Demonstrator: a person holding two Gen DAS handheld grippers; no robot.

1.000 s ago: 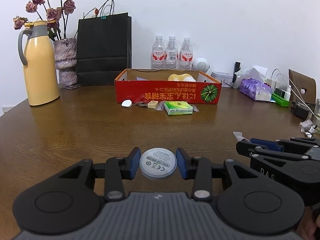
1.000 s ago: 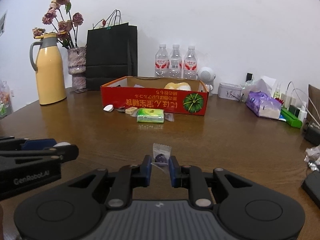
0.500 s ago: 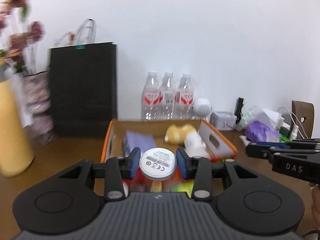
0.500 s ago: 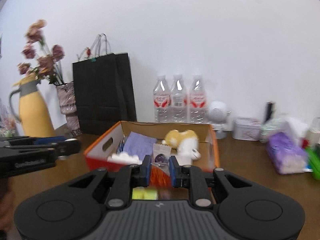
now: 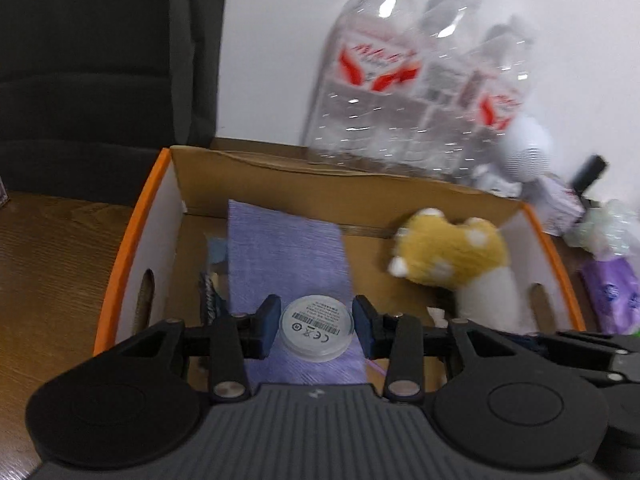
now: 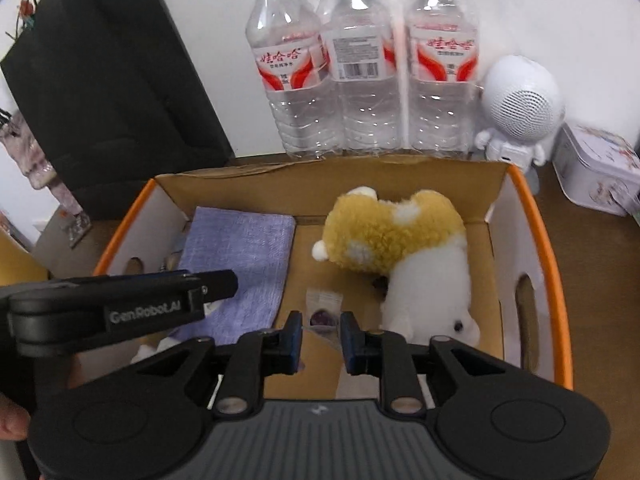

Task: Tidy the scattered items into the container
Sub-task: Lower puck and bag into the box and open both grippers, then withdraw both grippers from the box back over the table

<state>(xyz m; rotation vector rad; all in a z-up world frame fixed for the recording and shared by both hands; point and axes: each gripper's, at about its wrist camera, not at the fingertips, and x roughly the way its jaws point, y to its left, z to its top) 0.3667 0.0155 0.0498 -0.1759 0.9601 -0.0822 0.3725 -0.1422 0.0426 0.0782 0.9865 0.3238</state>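
My left gripper [image 5: 316, 326] hangs over the open cardboard box [image 5: 120, 264], low in the middle of the left wrist frame. Its fingers [image 5: 267, 322] are spreading, and the round white disc [image 5: 316, 327] sits between them with a sliver of gap on either side, so the pads no longer press on it. Beneath it lies the folded purple cloth [image 5: 288, 264], on the left half of the box floor.

My right gripper [image 6: 319, 334] is over the same box [image 6: 536, 248], at the lower centre of the right wrist frame. Its fingers [image 6: 291, 336] are also parting; the small clear sachet [image 6: 322, 312] with a dark purple thing inside shows between and just beyond the tips, and the pads stand clear of it. I cannot tell whether it already rests on the box floor.

A yellow and white plush toy [image 6: 404, 256] fills the right half of the box. Behind the box, at the top of the frame, stand three water bottles [image 6: 368, 64]; a white round speaker figure [image 6: 520, 112] stands to their right, a black paper bag [image 6: 100, 80] to their left, all on the brown wooden surface [image 5: 48, 264].
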